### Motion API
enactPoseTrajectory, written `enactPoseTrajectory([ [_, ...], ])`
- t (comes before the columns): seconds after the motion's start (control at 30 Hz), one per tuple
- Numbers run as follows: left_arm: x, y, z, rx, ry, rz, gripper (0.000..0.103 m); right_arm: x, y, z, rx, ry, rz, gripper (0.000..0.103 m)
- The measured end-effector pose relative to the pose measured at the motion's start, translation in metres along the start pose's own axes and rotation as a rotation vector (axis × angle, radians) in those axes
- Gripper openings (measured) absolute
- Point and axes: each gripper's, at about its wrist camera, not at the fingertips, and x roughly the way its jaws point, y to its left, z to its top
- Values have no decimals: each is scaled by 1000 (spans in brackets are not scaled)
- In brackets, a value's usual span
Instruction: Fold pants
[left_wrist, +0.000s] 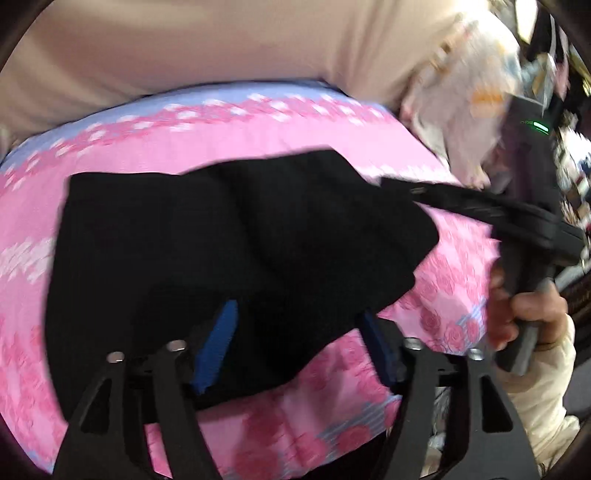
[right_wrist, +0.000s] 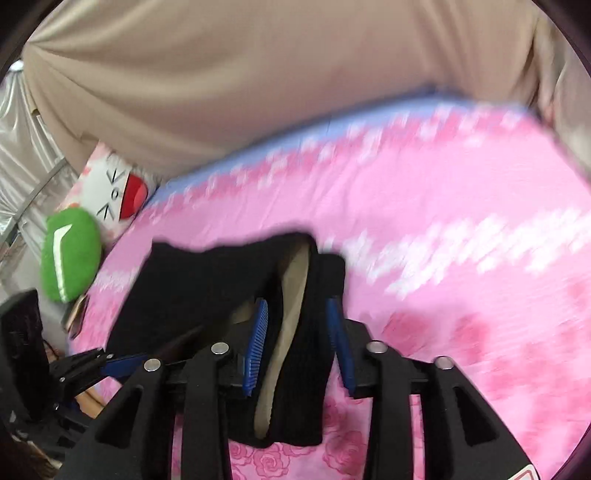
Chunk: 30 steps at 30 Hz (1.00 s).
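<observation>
The black pants (left_wrist: 229, 236) lie in a loose fold on the pink flowered bed sheet (left_wrist: 332, 147). My left gripper (left_wrist: 299, 343) is open, its blue pads (left_wrist: 218, 343) either side of the near edge of the pants. My right gripper (right_wrist: 301, 343) is open too, with a black strip of the pants (right_wrist: 303, 376) showing beige lining between its blue pads (right_wrist: 256, 343). The right gripper also shows in the left wrist view (left_wrist: 417, 192), at the right end of the pants. The left gripper shows at the left edge of the right wrist view (right_wrist: 122, 363).
A beige curtain or wall (right_wrist: 258, 74) backs the bed. A green cushion (right_wrist: 70, 254) and a white cat-face pillow (right_wrist: 110, 192) sit at the bed's left end. A light patterned bundle (left_wrist: 461, 103) lies at the right. The person's hand (left_wrist: 535, 317) holds the right gripper.
</observation>
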Motion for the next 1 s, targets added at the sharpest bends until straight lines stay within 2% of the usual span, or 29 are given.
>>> enactPoseTrajectory([
  [0.07,-22,19,2,-49,-60,34,80,-21,18,12,-37,-52,36,35],
  [0.13,-38,36,8,-87,-115,112,82,-28,45,20,-108,-75,79,35],
  [0.17,-43,45,13,-106,-147,149,88,-22,58,23,-132,-57,116,35],
  [0.23,-45,67,18,-165,-156,226,88,7,79,21,-184,12,162,30],
  [0.27,-46,74,19,-183,-158,226,89,25,83,17,-205,57,149,30],
  [0.3,-44,83,18,-198,-157,236,89,50,81,13,-225,107,88,25],
  [0.33,-38,93,16,-208,-141,296,89,68,74,10,-227,132,11,17],
  [0.37,-32,98,13,-200,-129,353,89,84,61,9,-206,156,-68,5],
  [0.4,-21,106,9,-186,-105,433,89,98,40,11,-146,166,-80,0],
  [0.43,-8,115,5,-181,-68,511,89,97,24,14,-49,157,-10,0],
  [0.47,1,121,3,-182,-47,537,90,91,17,19,40,158,19,0],
  [0.53,5,139,-4,-238,-42,478,90,77,37,26,-21,107,-33,11],
  [0.57,2,144,-4,-264,-50,450,90,72,54,30,-68,96,-33,11],
  [0.63,-1,144,-3,-267,-57,444,90,74,92,39,-131,125,60,11],
  [0.7,-6,142,-2,-257,-69,444,90,94,124,44,-194,171,123,11],
  [0.73,-7,143,-3,-248,-72,452,90,111,135,45,-223,195,116,11],
  [0.8,-9,142,-2,-241,-75,468,90,169,146,49,-252,296,71,11],
  [0.87,-9,143,-3,-244,-69,458,91,218,144,48,-241,387,-2,0],
  [0.9,-9,144,-4,-241,-68,459,91,225,144,55,-218,373,-15,0],
  [0.97,-11,145,-5,-236,-64,460,91,215,152,64,-193,363,-41,3],
  [1.0,-12,145,-5,-234,-65,460,91,196,165,67,-212,309,-20,14],
])
